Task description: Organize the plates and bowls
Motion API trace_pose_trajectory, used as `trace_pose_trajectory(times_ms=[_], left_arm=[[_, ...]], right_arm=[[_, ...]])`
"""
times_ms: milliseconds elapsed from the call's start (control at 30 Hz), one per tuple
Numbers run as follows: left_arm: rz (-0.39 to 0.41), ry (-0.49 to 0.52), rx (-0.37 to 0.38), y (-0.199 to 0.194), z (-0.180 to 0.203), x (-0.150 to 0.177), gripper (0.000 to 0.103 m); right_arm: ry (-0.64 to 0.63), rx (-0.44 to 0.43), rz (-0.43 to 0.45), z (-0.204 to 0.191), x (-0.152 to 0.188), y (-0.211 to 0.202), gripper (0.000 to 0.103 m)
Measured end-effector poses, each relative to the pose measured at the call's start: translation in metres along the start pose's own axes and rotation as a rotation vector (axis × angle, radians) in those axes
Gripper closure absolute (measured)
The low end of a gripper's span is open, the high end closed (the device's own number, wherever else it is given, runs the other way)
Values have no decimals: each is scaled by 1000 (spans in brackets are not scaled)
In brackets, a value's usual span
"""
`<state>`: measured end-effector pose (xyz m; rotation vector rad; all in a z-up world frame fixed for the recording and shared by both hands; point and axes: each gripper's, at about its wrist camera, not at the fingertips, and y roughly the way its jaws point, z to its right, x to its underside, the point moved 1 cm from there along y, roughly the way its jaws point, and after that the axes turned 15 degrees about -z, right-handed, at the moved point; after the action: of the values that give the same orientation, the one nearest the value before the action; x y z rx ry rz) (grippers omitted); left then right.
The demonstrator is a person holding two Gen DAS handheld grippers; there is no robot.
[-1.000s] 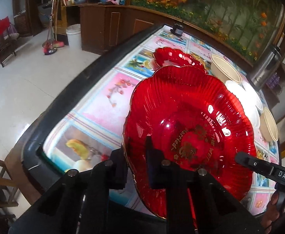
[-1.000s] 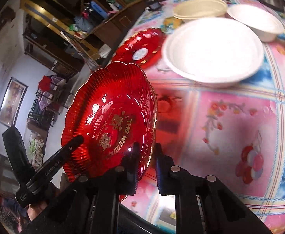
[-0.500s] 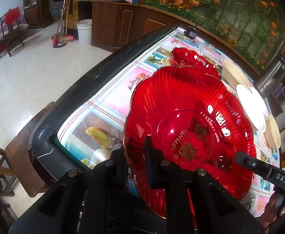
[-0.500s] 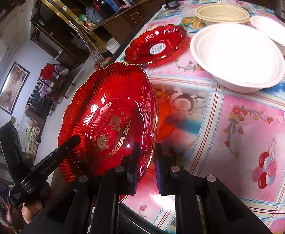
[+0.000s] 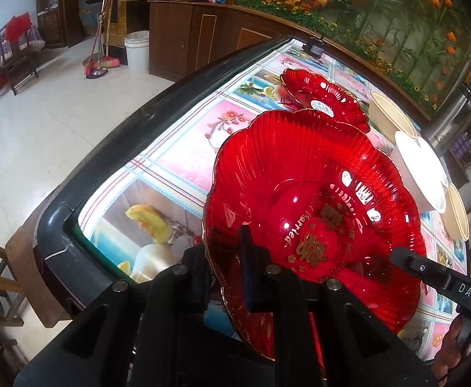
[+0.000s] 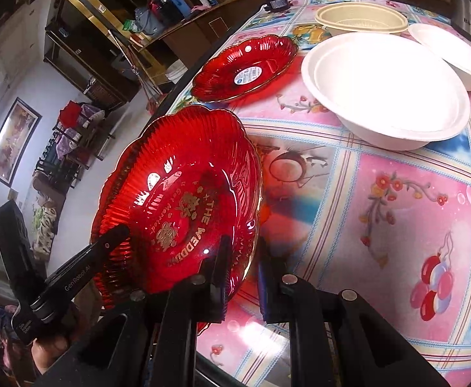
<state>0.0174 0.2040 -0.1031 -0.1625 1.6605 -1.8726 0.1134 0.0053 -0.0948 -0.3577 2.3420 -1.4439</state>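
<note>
Glossy flower-print cloth covers the desk, which has a dark raised rim, and the room behind is all wooden cabinets and tiled floor.

Nearest first: the big red scalloped glass plate with gold wedding lettering is up off the desk, carried between both hands. The left gripper is clamped on its rim at about 7 o'clock in the left wrist view, jaws nearly closed with just the glass edge between them. The right gripper pinches the opposite edge, at roughly 5 o'clock of the plate in its own view, same narrow squeeze. Two grips on opposite rims makes sense to me: it's wide, slick glass, and one pinch would probably let it swing.

Further out, around 12 o'clock, a smaller red scalloped glass plate with a round sticker sits flat on the cloth. My guess is the big one is headed there to stack like with like.

Past that, at 1 to 2 o'clock: a wide white paper bowl, a smaller white bowl just beside it, and a beige ribbed bowl farthest back.
</note>
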Motion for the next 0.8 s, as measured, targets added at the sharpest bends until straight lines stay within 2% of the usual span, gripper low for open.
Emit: trace_pose_trajectory(times_ms=[167,200,267,333,367,400,467,667,800], left_arm=[[28,17,-21,6,3,1,90],[28,21,-18,6,3,2,88],[2,21,13,7,2,1,75],[-4,5,50,3,-2,1,45],[7,-10,62,-2,-7,0,40],[14,-25,62,-7,-11,-1,37],[21,-45,73,-17,-20,-5,37],[84,-37,83,-56,-26,-47,32],[104,32,75,-66,6,-93,30]], right_arm=[[9,-5,-5,4,1,5,87],[1,2,-3,4,1,5,85],[-6,11,-4,3,2,5,85],[-12,7,-9,2,3,3,81],[-18,1,-11,3,4,0,74],[-20,-2,-7,4,4,-4,59],[-9,2,8,9,6,-12,49],[3,-25,65,24,-2,-59,49],[-21,-43,114,21,-41,-90,49]])
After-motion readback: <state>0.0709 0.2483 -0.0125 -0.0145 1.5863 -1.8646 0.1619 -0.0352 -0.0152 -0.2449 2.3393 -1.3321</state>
